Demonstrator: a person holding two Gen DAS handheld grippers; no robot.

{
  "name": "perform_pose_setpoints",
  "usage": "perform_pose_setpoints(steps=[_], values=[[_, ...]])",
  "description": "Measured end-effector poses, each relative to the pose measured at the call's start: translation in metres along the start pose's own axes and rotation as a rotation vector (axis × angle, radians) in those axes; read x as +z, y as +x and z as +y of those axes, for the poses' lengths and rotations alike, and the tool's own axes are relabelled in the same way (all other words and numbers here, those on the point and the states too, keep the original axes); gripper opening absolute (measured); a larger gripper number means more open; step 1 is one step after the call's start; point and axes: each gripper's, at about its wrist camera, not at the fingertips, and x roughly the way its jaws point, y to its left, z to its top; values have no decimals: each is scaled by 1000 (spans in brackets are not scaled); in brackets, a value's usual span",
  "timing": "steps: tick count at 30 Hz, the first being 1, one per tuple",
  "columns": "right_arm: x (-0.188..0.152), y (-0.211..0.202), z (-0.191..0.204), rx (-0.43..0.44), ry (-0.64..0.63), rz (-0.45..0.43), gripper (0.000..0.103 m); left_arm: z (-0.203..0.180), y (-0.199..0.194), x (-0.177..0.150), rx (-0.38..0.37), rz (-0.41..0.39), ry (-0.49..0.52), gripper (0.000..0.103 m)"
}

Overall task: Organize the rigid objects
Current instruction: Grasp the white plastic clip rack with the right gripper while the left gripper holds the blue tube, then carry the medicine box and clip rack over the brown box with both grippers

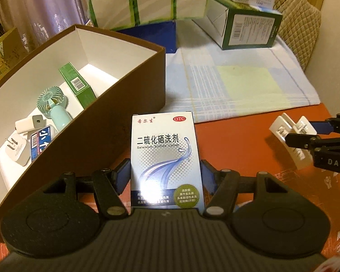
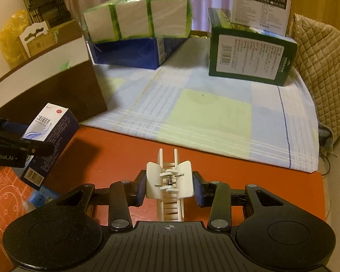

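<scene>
A: Left claw clamped on the white-and-blue cardboard medicine box, pads pressing its two narrow sides near the lower end. Held clear above the red surface, just beside the near wall of the brown open-topped storage box.

B: Handling?

A: Probably light, stiff enough at the edges, crushable if squeezed hard on the broad faces. Side grip low on the carton looks sound. Long axis running away from the claw, printed face up toward the camera, top end tipped toward the striped cloth.

B: And the right?

A: Right claw closed on the white plastic spring hair clip, pads on the two flared wings. Rigid, light, likely slick and brittle at the teeth; wings the sensible hold, though squeezing them may open the jaws. Long axis straight ahead, teeth pointing away toward the cloth's near edge, lifted off the red surface.

B: Destination?

A: Presumably the brown box, already holding a mint-green handheld fan and a green carton.
</scene>
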Motion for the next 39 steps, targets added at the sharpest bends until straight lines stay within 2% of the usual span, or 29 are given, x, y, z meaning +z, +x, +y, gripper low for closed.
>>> perform_pose_setpoints(steps=[12,22,31,39], values=[[5,-27,25,60,-49,-59,38,8,-47,-13,2,-67,-55,61],[13,-51,55,149,-96,-103,38,21,-85,-27,32,-124,-110,61],[26,-58,91,260,-142,-122,38,45,-115,-39,92,-162,-163,61],[56,-56,126,337,-192,-167,38,77,-136,-37,168,-198,-209,61]])
